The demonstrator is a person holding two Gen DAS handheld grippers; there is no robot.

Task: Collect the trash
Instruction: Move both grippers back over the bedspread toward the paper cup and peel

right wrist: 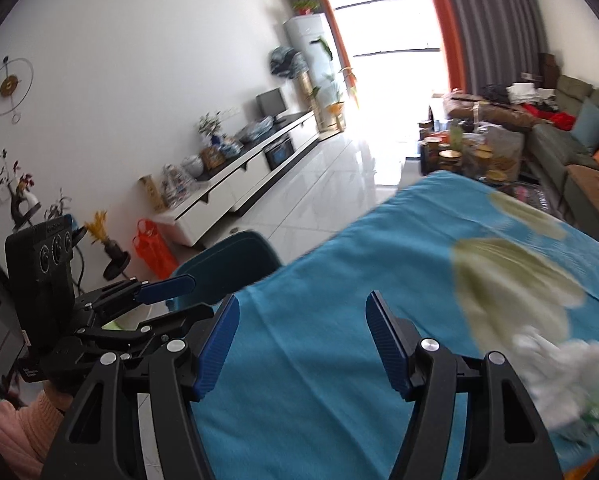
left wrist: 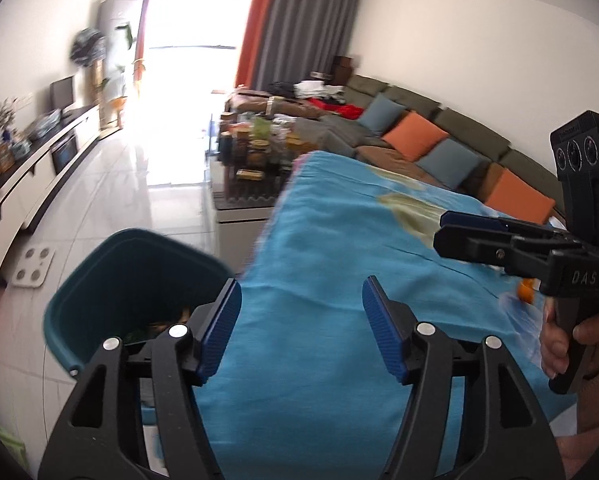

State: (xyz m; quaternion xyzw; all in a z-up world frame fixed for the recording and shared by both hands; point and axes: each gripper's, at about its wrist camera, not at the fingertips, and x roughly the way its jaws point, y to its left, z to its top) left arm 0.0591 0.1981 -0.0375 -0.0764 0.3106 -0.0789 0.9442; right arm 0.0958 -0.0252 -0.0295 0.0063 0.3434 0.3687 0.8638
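Note:
A teal trash bin (left wrist: 123,280) stands on the floor at the left edge of a table with a blue cloth (left wrist: 339,280); some trash lies inside it. My left gripper (left wrist: 301,312) is open and empty, over the table's edge beside the bin. My right gripper (right wrist: 299,320) is open and empty above the cloth (right wrist: 339,300); it also shows in the left wrist view (left wrist: 443,236). Crumpled white paper trash (right wrist: 567,376) lies on the cloth to the right of my right gripper. A small orange piece (left wrist: 525,292) lies on the cloth near the right hand. The bin (right wrist: 227,260) also shows in the right wrist view.
A cluttered coffee table (left wrist: 255,148) stands beyond the table. A long sofa with orange and blue cushions (left wrist: 419,136) runs along the right wall. A white TV cabinet (left wrist: 39,168) lines the left wall. A white scale (left wrist: 33,266) lies on the tiled floor.

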